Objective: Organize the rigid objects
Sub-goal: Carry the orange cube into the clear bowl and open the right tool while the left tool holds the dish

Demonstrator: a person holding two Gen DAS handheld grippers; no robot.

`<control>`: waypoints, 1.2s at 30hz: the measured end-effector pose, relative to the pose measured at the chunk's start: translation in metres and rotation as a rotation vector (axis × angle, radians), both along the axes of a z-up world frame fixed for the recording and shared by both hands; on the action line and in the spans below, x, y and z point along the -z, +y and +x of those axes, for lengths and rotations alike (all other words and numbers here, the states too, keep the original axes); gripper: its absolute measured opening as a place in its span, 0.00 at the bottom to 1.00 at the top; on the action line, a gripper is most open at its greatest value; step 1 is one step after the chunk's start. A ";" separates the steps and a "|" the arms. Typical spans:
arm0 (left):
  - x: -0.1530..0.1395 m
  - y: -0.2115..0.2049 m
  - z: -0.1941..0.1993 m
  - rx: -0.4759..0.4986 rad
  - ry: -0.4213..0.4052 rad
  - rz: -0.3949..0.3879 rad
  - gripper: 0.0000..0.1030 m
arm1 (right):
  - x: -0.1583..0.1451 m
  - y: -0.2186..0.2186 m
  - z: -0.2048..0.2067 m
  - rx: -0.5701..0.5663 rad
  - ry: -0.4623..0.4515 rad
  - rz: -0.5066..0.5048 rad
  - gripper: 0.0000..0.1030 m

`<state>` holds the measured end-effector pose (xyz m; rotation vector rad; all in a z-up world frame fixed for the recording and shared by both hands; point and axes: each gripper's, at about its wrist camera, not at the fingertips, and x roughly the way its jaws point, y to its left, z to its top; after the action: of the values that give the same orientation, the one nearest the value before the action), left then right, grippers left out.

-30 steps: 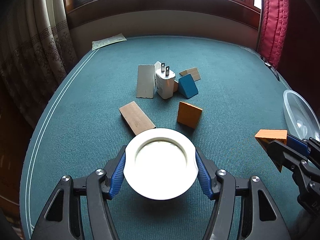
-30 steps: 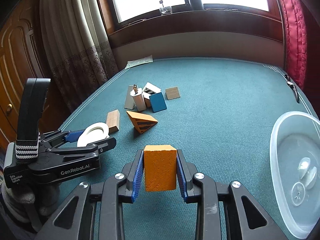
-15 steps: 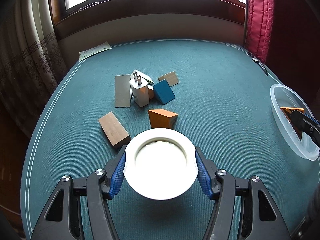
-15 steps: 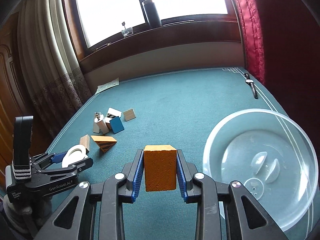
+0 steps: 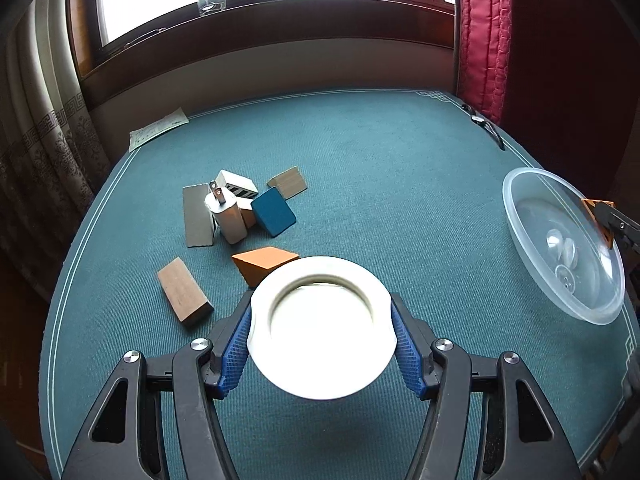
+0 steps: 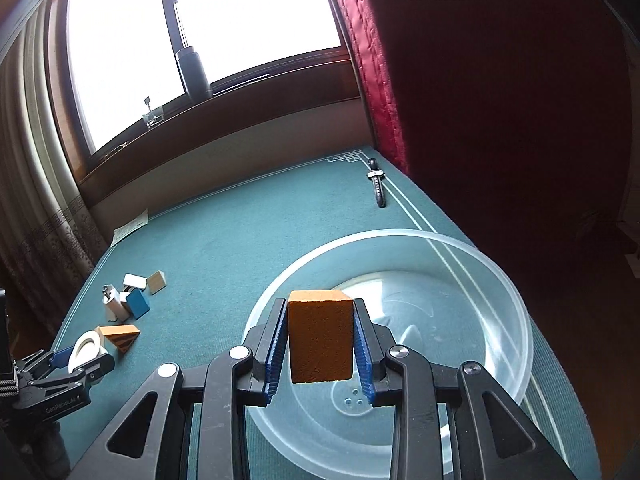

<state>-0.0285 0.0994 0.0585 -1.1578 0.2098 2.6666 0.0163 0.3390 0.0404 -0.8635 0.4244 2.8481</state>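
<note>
My right gripper is shut on an orange block and holds it above the near rim of a clear plastic bowl. From the left wrist view that bowl sits at the table's right edge, with the orange block at its far side. My left gripper is shut on a white roll of tape, held above the green table. Left on the table lie an orange wedge, a brown block, a blue block, a white charger and a few other small blocks.
A grey slab and a tan block belong to the cluster. A paper sheet lies at the far left corner, a wristwatch at the far right edge. Red curtain hangs right, beige curtain left.
My right gripper has swung right with the orange block, from open table to above the bowl. The left gripper has shifted right with the tape, so the cluster now sits further left.
</note>
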 end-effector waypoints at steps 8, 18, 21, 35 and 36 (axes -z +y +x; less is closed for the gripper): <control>-0.008 0.021 -0.001 0.044 0.016 0.001 0.62 | 0.007 0.033 0.004 0.107 -0.014 0.007 0.32; -0.013 0.047 0.000 0.107 0.020 0.004 0.62 | 0.014 0.056 0.006 0.169 -0.038 -0.004 0.32; -0.014 0.054 0.000 0.124 0.024 0.004 0.62 | 0.016 0.061 0.006 0.188 -0.040 -0.012 0.32; -0.023 0.096 0.005 0.227 0.045 0.014 0.62 | 0.016 0.073 0.010 0.228 -0.026 -0.039 0.51; -0.024 0.099 0.005 0.235 0.048 0.015 0.62 | 0.017 0.073 0.010 0.231 -0.027 -0.042 0.52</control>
<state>-0.0232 0.1985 0.0827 -0.9979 0.3130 2.4862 0.0265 0.4123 0.0238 -0.8013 0.5445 2.6224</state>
